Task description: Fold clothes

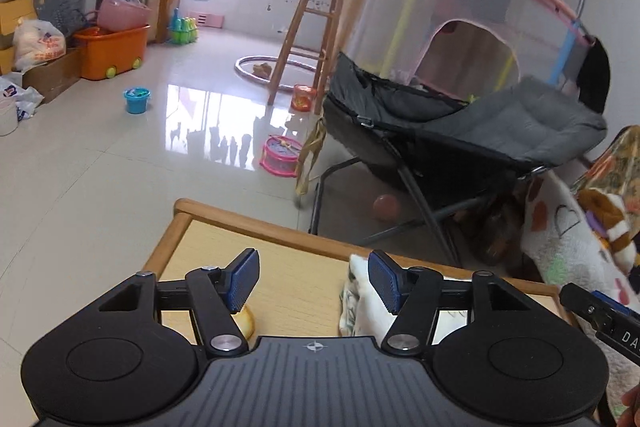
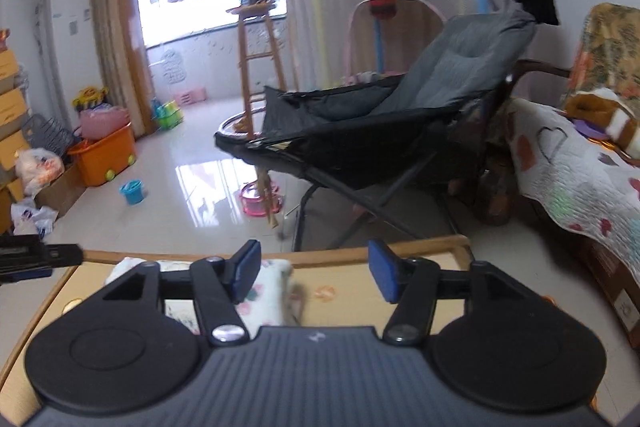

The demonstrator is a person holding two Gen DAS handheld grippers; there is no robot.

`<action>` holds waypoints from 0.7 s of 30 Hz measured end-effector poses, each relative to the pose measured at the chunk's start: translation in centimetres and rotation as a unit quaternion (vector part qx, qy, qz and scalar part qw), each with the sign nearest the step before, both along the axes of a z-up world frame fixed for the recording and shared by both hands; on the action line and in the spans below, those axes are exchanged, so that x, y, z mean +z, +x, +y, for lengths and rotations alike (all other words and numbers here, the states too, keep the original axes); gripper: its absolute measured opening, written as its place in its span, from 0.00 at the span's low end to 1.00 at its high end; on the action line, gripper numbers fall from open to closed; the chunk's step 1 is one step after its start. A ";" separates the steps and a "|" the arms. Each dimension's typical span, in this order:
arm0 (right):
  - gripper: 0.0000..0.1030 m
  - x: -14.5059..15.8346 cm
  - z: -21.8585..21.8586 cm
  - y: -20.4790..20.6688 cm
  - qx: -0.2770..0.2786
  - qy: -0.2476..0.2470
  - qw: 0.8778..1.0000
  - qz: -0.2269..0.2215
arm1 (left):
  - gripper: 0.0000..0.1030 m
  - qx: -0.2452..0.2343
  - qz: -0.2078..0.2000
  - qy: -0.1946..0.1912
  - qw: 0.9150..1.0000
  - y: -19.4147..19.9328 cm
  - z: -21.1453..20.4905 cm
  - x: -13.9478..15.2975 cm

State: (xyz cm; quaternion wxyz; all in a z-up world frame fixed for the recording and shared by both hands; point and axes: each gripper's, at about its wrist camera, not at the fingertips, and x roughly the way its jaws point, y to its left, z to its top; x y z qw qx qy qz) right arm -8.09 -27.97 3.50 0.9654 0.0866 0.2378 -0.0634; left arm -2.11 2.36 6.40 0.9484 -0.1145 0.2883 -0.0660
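Both tongs stand wide with nothing pressed between their blue pads. Left tongs hang above the wooden table, their right pad just in front of the near edge of a folded white patterned garment that lies flat on the tabletop; whether pad and cloth touch cannot be told. Right tongs hover over the same table, and in their view the garment lies behind the left finger, somewhat blurred, with bare wood between the pads. At the right edge of the left view, the tip of the other tool shows. Beyond the table stand a grey folding lounge chair, a pink-rimmed mesh play tent and a wooden stool on the glossy tiled floor.
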 end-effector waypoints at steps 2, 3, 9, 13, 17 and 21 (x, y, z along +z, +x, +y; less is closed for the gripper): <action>0.68 -0.5 -0.4 -1.0 -0.004 0.004 1.000 0.006 | 0.66 -0.003 0.006 -0.002 1.000 -1.3 0.3 -0.2; 0.69 -0.9 -0.5 -1.4 -0.005 0.003 1.000 0.011 | 0.66 -0.008 0.009 0.002 1.000 -1.9 0.3 -0.4; 0.93 -3.0 0.1 -2.9 -0.011 -0.013 0.999 0.040 | 0.73 -0.061 0.043 0.033 0.997 -4.7 -0.5 -3.5; 1.00 -3.6 1.0 -2.5 0.007 -0.053 0.997 0.059 | 0.73 -0.047 0.045 0.030 0.997 -5.2 -0.4 -5.1; 1.00 -4.4 1.2 -2.3 0.013 -0.057 0.996 0.073 | 0.73 -0.046 0.048 0.036 0.997 -4.9 -0.5 -6.0; 1.00 -5.5 1.2 -1.9 0.004 -0.054 0.995 0.089 | 0.78 -0.044 0.033 0.048 0.997 -4.1 -0.9 -6.4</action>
